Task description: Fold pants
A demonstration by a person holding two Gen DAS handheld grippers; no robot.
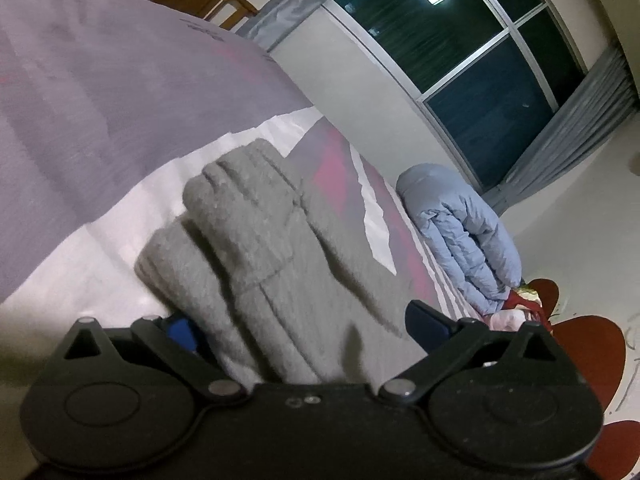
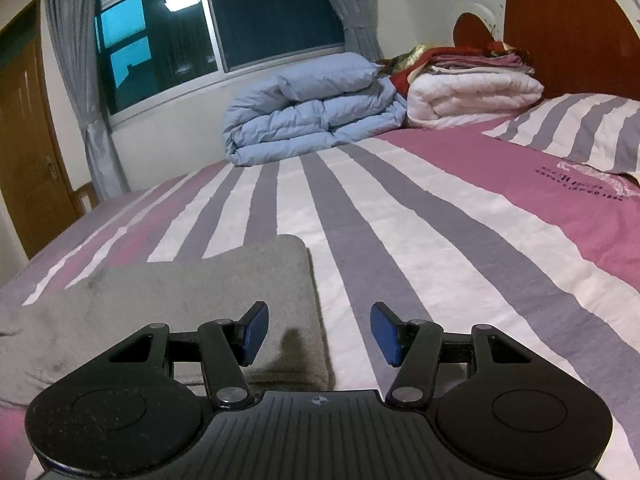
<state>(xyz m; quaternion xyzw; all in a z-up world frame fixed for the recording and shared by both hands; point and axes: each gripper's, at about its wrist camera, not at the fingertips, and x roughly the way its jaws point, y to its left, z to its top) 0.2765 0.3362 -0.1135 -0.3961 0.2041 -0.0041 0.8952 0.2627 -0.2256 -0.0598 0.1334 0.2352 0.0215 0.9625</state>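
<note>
The grey fleece pants [image 1: 256, 248] lie bunched on the striped bed sheet [image 1: 100, 184] in the left wrist view. My left gripper [image 1: 304, 328] is open, its blue pads wide apart on either side of the fabric, which fills the gap between them. In the right wrist view a flat folded part of the grey pants [image 2: 192, 288] lies on the bed at lower left. My right gripper [image 2: 318, 334] is open and empty, just above the pants' right edge, with its left pad [image 2: 256, 332] over the fabric.
A folded light blue duvet [image 2: 312, 108] and a white quilt [image 2: 472, 96] with folded cloths on top sit at the far side of the bed by the window [image 2: 240, 12]. A striped pillow [image 2: 580, 132] and red headboard [image 2: 572, 28] are at the right. A wooden door [image 2: 24, 140] is at the left.
</note>
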